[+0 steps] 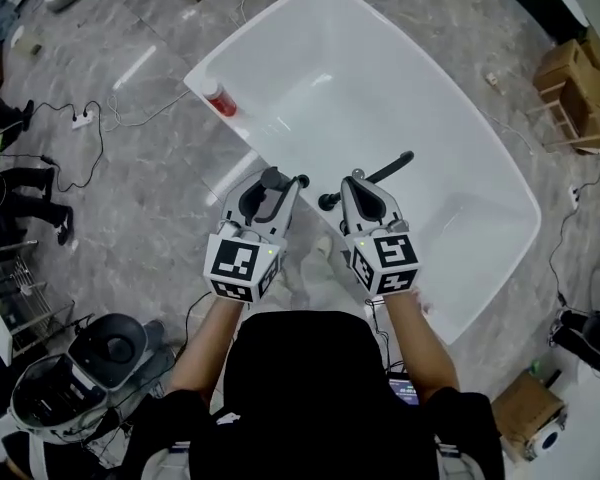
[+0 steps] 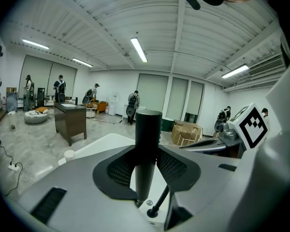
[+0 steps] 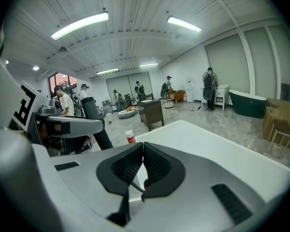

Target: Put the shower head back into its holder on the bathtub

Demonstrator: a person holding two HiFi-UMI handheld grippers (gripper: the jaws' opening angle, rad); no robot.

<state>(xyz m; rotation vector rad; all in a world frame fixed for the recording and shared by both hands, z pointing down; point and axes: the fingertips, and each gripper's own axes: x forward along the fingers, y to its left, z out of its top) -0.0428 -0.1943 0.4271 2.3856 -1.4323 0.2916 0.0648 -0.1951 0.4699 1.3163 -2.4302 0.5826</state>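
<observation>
shower head (image 2: 149, 124): status, judged: picked up and held over the tub, not yet seated in its holder; finding the holder and setting the handle in it are left. it stands upright between the pads of the left claw (image 2: 147, 151), which pinches it from both sides. look: dark, smooth round handle with a flat blunt end; spray face not in view. right claw (image 3: 143, 146): just beside the left, pads pressed together at the tips, nothing clearly caught. dark rod (image 1: 372, 175) with a rounded end: just ahead of the right claw; holder, tap or shower part, cannot tell. bathtub (image 1: 380, 78): white, stretching away ahead of both claws. red-topped bottle (image 1: 220, 99): at the tub's rim, well ahead of the left claw.
</observation>
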